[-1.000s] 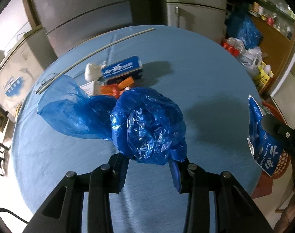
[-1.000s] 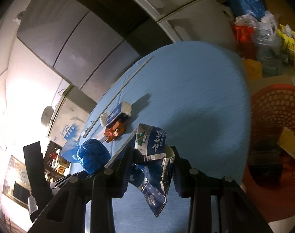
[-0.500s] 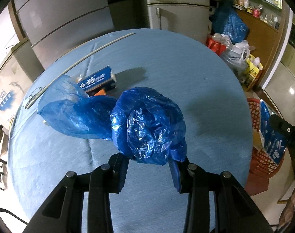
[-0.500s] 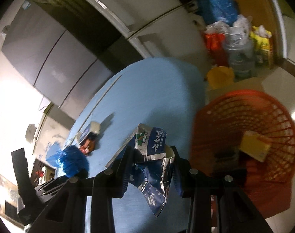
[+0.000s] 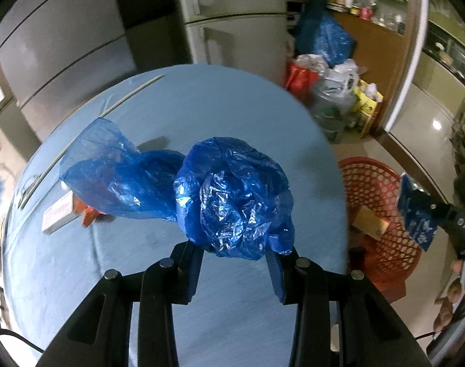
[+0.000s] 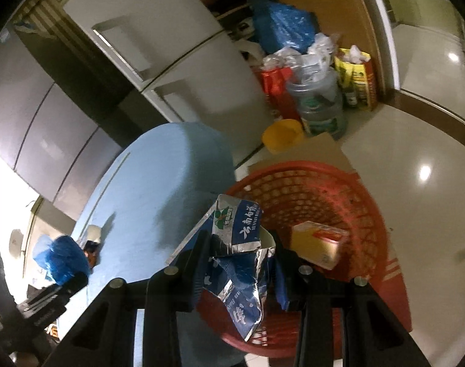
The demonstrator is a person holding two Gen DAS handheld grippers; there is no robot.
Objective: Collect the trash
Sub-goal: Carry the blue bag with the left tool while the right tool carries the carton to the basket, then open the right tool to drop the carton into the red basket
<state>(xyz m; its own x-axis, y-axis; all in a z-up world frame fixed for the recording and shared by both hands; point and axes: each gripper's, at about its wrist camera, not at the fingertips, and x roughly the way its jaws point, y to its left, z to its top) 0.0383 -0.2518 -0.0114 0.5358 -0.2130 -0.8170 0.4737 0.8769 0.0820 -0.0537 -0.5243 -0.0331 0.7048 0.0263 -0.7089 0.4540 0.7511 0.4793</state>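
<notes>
Swinging off the worktop (image 6: 159, 183), the right gripper (image 6: 241, 263), clenched on a crumpled carton (image 6: 235, 238), now hung over the red basket (image 6: 339, 189) at lower right, ready to drop it. The left gripper (image 5: 235, 263), angled downward above the worktop, followed, grasping a blue bag (image 5: 232, 195) at frame centre.

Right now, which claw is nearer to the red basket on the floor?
Right. The right claw holds the crushed blue carton over the red basket. The left claw, gripping the blue plastic bag, is over the table.
</notes>
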